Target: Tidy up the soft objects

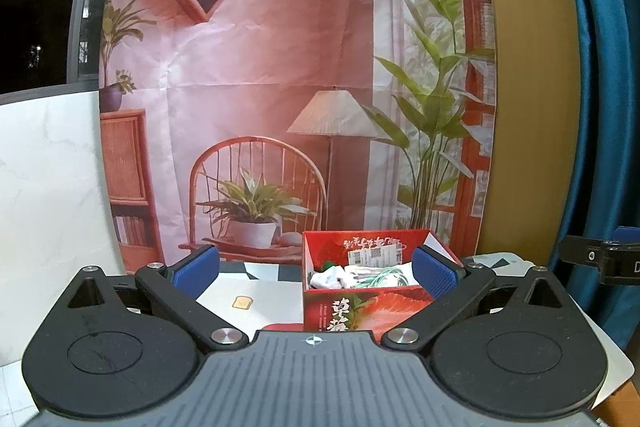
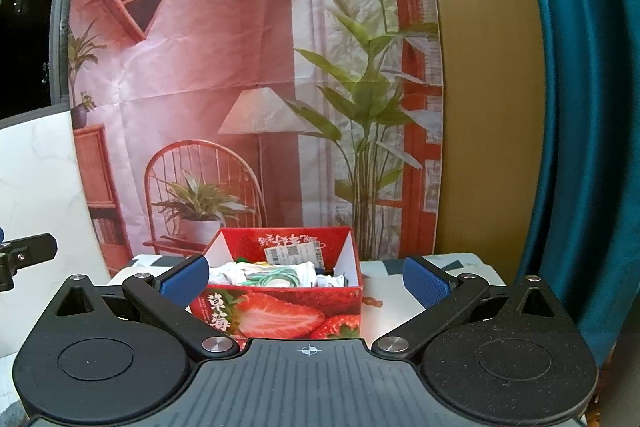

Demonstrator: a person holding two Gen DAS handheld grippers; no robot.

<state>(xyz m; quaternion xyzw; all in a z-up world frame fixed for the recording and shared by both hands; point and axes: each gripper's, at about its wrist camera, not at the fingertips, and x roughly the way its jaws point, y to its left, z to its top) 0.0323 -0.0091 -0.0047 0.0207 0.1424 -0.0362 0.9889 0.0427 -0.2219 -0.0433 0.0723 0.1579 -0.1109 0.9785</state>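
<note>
A red strawberry-print box (image 1: 360,311) (image 2: 280,311) stands open on the table, ahead of both grippers. Inside lie white cloth pieces (image 1: 332,277) (image 2: 240,273) and a green looped cord (image 1: 380,277) (image 2: 278,275), with a labelled packet (image 2: 294,253) leaning on the back wall. My left gripper (image 1: 316,273) is open and holds nothing; its blue right pad (image 1: 434,273) overlaps the box's right side in the view. My right gripper (image 2: 306,277) is also open and empty, with the box between its spread fingers in the view.
The table has a patterned white cover (image 1: 256,297) with a small toast print (image 1: 243,302). A printed room backdrop (image 1: 280,87) hangs behind. A white marble board (image 1: 48,187) stands at left, a teal curtain (image 2: 580,147) at right. The other gripper's black edge (image 1: 600,259) (image 2: 24,255) shows at each frame's side.
</note>
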